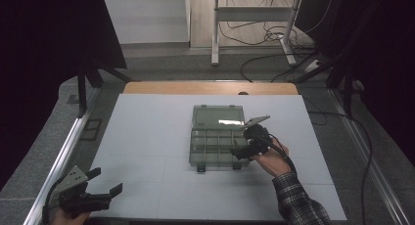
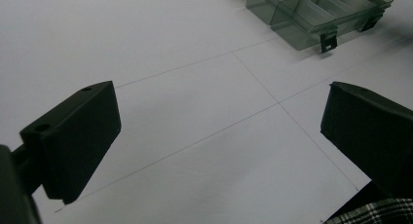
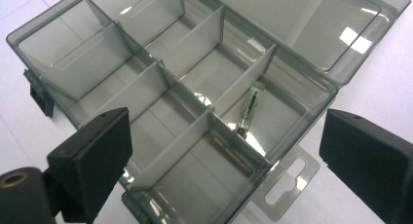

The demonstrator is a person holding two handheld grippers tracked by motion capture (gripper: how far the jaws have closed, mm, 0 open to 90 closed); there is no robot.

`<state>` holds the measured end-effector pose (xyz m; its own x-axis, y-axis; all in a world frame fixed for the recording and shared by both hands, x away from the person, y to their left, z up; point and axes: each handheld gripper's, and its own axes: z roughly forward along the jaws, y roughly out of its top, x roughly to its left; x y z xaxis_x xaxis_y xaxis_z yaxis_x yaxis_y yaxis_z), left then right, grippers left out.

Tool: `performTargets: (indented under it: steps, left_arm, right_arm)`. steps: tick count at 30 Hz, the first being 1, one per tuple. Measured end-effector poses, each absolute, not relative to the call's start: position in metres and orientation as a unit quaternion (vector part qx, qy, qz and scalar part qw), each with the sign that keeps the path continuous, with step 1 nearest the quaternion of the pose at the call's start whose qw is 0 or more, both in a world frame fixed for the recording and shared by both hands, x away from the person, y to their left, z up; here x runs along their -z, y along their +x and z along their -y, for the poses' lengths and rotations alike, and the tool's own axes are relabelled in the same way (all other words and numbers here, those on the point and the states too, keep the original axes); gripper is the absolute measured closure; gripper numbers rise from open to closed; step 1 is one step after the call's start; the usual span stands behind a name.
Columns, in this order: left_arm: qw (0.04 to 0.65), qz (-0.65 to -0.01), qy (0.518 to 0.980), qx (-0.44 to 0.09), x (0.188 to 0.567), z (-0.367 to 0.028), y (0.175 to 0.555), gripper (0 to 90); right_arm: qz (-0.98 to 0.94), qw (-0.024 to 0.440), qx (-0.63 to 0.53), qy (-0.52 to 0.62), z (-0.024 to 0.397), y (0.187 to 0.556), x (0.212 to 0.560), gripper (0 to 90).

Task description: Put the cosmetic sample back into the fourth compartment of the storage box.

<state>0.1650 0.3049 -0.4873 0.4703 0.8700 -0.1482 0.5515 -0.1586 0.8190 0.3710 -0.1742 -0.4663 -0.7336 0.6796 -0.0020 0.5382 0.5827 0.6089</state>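
A clear smoky plastic organizer box [image 1: 215, 142] lies open in the middle of the white table, its lid [image 1: 218, 116] laid flat behind it. In the right gripper view its dividers form several compartments [image 3: 146, 83], and a small green-labelled battery [image 3: 249, 106] lies in one near the lid hinge. My right gripper [image 1: 243, 147] hovers at the box's right side, open, nothing between its fingers [image 3: 92, 156]. My left gripper [image 1: 100, 183] rests open at the table's front left corner, far from the box [image 2: 316, 14].
Two dark latches [image 1: 201, 168] hang off the box's front wall. A hang tab [image 3: 287, 185] sticks out from the box's side. The white table surface [image 1: 147, 137] has a wooden edge [image 1: 210, 88] at the back. A metal rail [image 1: 58, 156] runs along the left side.
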Motion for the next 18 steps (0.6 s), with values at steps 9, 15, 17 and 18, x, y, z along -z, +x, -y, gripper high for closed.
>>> performTargets:
  steps: [9, 15, 17, 18]
  left_arm:
    - [0.436, -0.481, 0.739, -0.183, 0.487, -0.305, 0.165, 1.2]
    - [0.436, -0.481, 0.739, -0.183, 0.487, -0.305, 0.165, 1.2]
    - [0.436, -0.481, 0.738, -0.183, 0.487, -0.305, 0.165, 1.2]
    - [0.436, -0.481, 0.738, -0.183, 0.487, -0.305, 0.165, 1.2]
  right_arm:
    - [-0.882, 0.123, -0.294, 0.348, 0.178, 0.362, 0.466, 1.8]
    - [-0.886, 0.117, -0.298, 0.335, 0.179, 0.356, 0.466, 2.7]
    - [-0.886, 0.115, -0.303, 0.333, 0.179, 0.354, 0.465, 2.8]
    - [-0.885, 0.114, -0.304, 0.333, 0.18, 0.353, 0.465, 2.7]
